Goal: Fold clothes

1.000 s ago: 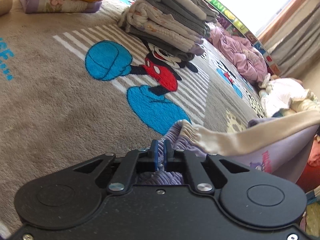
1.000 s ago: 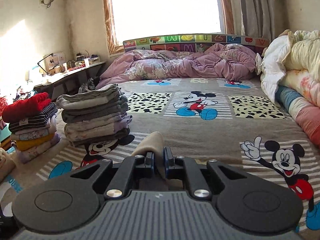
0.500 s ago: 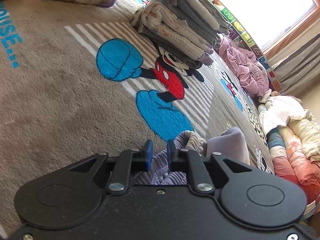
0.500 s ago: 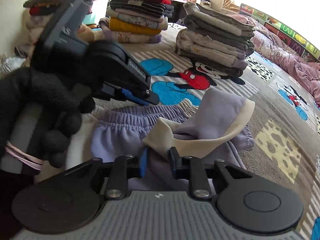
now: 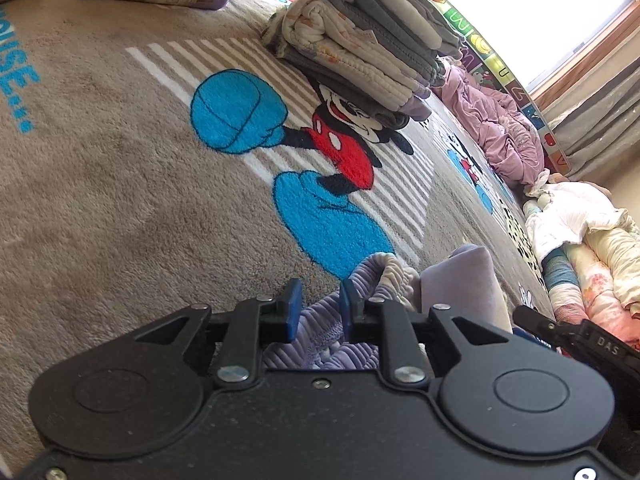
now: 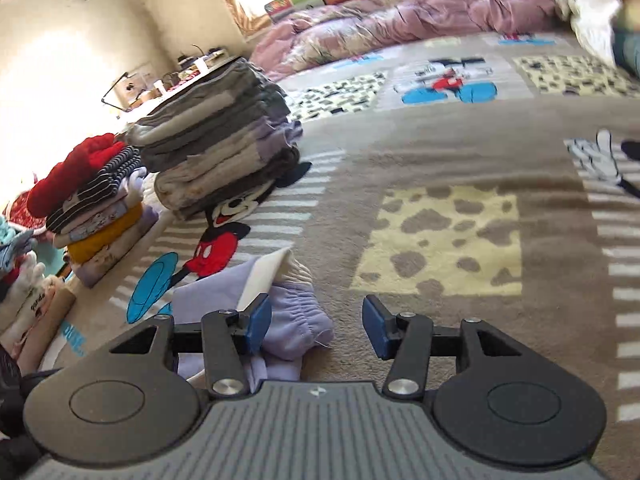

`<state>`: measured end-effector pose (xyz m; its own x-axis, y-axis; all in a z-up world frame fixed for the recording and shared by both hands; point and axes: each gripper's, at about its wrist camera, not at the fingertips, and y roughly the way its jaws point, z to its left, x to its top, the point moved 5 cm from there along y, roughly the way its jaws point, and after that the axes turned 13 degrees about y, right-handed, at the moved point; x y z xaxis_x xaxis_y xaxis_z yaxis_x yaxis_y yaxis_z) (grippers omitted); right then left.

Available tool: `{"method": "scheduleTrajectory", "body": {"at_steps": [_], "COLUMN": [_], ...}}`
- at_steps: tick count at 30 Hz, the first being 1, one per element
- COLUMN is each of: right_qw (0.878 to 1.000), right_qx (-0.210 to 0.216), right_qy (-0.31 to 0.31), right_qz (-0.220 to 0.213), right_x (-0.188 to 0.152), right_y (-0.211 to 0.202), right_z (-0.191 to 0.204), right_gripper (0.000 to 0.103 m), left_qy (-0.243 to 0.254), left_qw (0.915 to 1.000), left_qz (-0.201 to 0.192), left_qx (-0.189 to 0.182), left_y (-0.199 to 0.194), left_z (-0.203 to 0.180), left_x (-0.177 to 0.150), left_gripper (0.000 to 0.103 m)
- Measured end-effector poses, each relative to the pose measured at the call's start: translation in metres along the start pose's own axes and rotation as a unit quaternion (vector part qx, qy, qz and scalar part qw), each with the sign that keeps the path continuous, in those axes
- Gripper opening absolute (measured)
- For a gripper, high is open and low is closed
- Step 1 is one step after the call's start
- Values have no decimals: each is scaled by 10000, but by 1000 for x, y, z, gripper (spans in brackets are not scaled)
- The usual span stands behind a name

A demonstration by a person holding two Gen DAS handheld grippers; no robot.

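Observation:
A lilac garment with cream trim lies folded on the Mickey Mouse blanket. Its ribbed waistband sits just under my left gripper, whose blue pads stand apart with nothing clamped between them. In the right wrist view the garment lies low at the left, beside the left finger of my right gripper, which is wide open and empty above the blanket. The right gripper's body also shows at the left wrist view's right edge.
A stack of folded grey and cream clothes stands on the blanket ahead. A second stack with red, striped and yellow pieces lies further left. A rumpled pink duvet and piled bedding border the blanket.
Both grippers have let go of the garment and opened. The right gripper swung from facing the left hand and garment to looking across the blanket. The garment now lies folded.

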<state>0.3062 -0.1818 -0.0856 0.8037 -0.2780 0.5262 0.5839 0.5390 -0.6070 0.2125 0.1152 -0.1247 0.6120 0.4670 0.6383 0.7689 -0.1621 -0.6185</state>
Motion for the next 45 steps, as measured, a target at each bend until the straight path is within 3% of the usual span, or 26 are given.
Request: {"method": "scheduleTrajectory", "body": {"at_steps": [5,6,7,11,18,24,28,33,37,40,42,44,45], "right_qw": [9973,9961,9951,9922,9843,9751,9618,9514,9431,9403,9357,9305,9299], "right_qx": [92,190,332,782,841,78,-522,-1044,-1583,-1894,-1946,-1768,-1711], "right_qy": [465,595,722,960,1092,1145,1454,1659,1930,2225,2305,2531,2572], "right_qz": [560,621,583,113,-1100,-1897,-2259,-2377,-2197,-1746,-1828,-1970,-1995], "right_x": [-17,-19,-18,-8,18,36,35,22,-2,-23,-32,-33,-30], "right_y": [46,52,52,30,-75,-172,-224,-251,-254,-244,-246,-249,-248], "right_z": [-10,-11,-12,-11,-32,-96,-154,-204,-244,-270,-278,-286,-289], "right_gripper": [49,43,26,20,20,20,20,19,19,25,30,62,64], "left_qy": [9,12,15,3,25,56,123,271,313,382,429,445,448], "left_qw": [10000,10000,10000,10000,10000,9999,9999,9996,9995,9992,9990,9990,9990], "left_qz": [19,23,27,38,51,63,65,62,60,49,36,8,-26], "left_qx": [-1,-2,-7,-36,-45,-58,-18,53,84,117,129,94,61], "left_y": [4,4,4,4,2,0,-1,0,-1,-1,-2,-3,-4], "left_z": [-1,-1,-1,0,-1,-2,-5,-9,-9,-12,-14,-16,-17], "left_x": [0,0,0,1,0,-1,-2,-5,-6,-6,-7,-6,-5], "left_gripper": [20,21,21,21,22,25,25,26,26,27,31,38,39]}}
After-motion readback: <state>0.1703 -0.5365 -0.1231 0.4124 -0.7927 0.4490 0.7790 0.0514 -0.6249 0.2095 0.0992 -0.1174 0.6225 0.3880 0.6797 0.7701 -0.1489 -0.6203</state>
